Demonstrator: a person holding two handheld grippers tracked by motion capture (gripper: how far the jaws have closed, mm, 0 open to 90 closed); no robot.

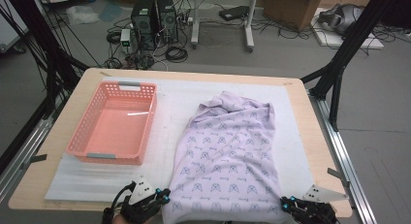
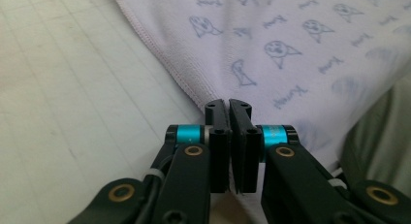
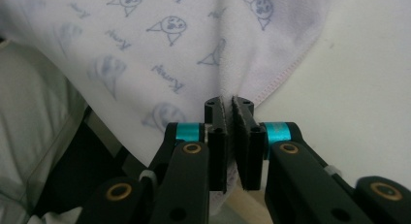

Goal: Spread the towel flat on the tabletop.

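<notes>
Pinching towel [image 1: 228,151] corners, jaws clamped: left gripper [image 1: 162,197] | right gripper [image 1: 289,203] | high view adds basket [image 1: 114,122]

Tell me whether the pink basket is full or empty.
Empty. In the high view the basket shows its bare pink floor, with nothing inside; the towel lies beside it on the mat.

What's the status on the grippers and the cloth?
Left gripper and right gripper each shut on a near corner of the lilac printed cloth. Cloth spread flat on table. Empty pink plastic basket alongside, not obstructing.
</notes>
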